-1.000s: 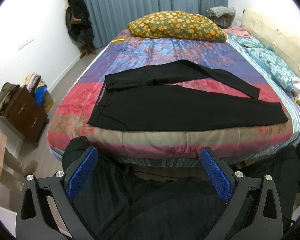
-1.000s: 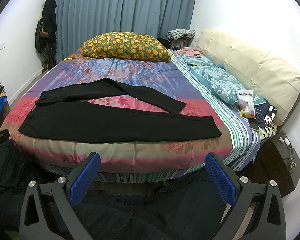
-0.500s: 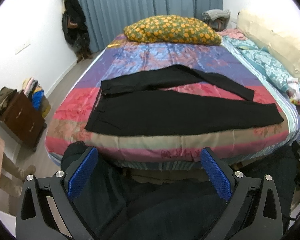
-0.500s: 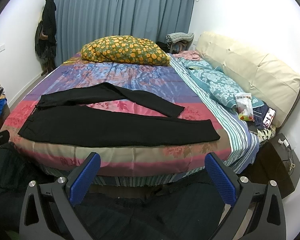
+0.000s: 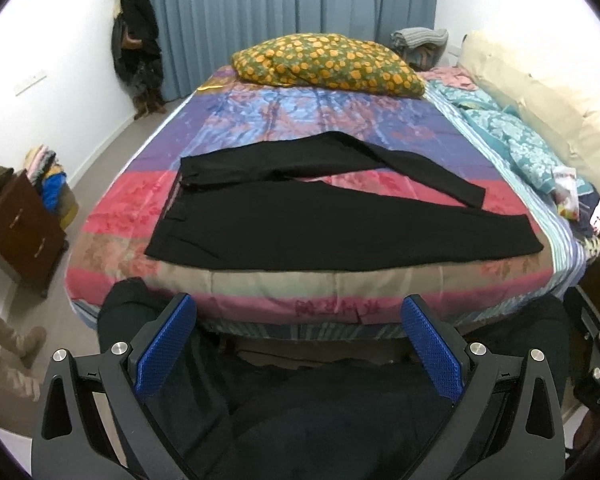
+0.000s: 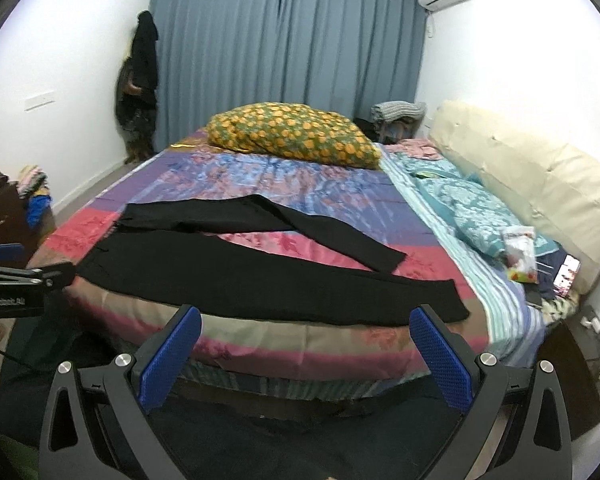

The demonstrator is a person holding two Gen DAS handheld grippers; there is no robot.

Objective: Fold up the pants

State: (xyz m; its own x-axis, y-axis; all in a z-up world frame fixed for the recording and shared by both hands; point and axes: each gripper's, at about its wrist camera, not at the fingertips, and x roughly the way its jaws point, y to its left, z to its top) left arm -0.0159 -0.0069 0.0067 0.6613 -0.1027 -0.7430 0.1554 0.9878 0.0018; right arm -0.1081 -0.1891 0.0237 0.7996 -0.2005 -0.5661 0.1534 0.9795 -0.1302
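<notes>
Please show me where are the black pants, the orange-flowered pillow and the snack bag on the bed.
black pants [image 5: 340, 236]: left wrist view, middle of the near leg.
orange-flowered pillow [image 5: 328, 62]: left wrist view, centre of its top.
snack bag [image 6: 521, 258]: right wrist view, middle of the bag, beside the teal bedding.

Both wrist views off the bed's [image 5: 340, 280] near edge, facing across it, sharing the pants [image 6: 260, 276]

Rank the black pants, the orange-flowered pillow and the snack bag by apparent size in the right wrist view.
1. black pants
2. orange-flowered pillow, though it lies farther away, so it may be understated
3. snack bag
</notes>
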